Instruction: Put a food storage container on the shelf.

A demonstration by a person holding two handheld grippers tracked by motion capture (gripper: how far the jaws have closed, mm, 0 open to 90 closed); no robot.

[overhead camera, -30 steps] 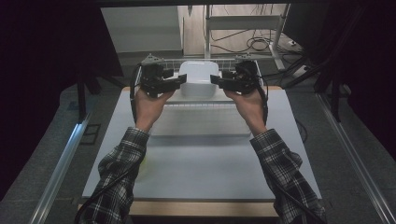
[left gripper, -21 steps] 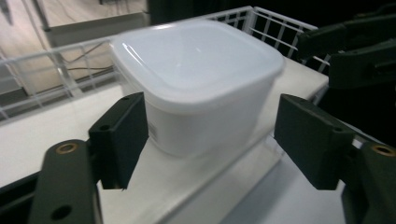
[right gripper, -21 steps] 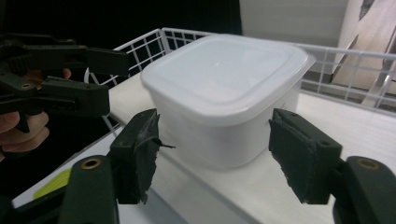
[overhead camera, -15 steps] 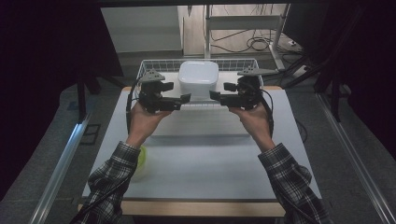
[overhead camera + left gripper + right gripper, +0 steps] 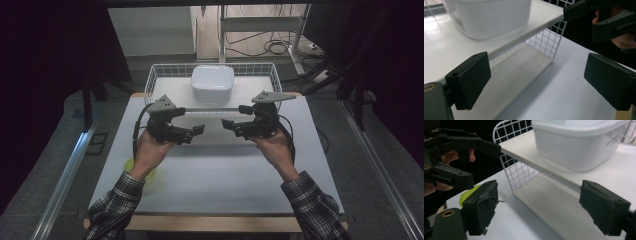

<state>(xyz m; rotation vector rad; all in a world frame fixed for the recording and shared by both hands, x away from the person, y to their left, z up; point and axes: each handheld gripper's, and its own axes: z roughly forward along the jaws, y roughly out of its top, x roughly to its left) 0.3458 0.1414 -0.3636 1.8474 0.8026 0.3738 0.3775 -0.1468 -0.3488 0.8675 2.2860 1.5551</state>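
Presently, findings by view.

High view – container: a white lidded plastic container [image 5: 212, 84] sits on the white shelf board [image 5: 250, 90] of a white wire rack [image 5: 156, 75] at the far edge of the white table [image 5: 215, 175], at about the middle of the rack's width.
High view – left gripper: the left gripper [image 5: 199, 129] is held over the table just in front of the rack's near rail, pointing inward; its jaws stand apart with nothing between them, and they have just been opening.
High view – right gripper: the right gripper [image 5: 226, 123] faces the left one across a short gap, also in front of the rack; jaws apart, empty, just been opening.
High view – other: a yellow-green object [image 5: 131, 164] lies near the table's left edge, partly hidden under the left forearm; plaid sleeves [image 5: 117, 205] enter from the near edge.

Left gripper view – jaws: wide apart, nothing between the pads.
Left gripper view – container: beyond the jaws on the shelf board, clear of both pads; the rack's mesh end wall [image 5: 546, 40] stands on the tabletop below it.
Left gripper view – other hand: the right gripper appears at the upper right corner.

Right gripper view – jaws: wide apart, nothing gripped.
Right gripper view – container: ahead and above on the shelf board, untouched.
Right gripper view – other: the left gripper appears at the upper left, the yellow-green object below it.
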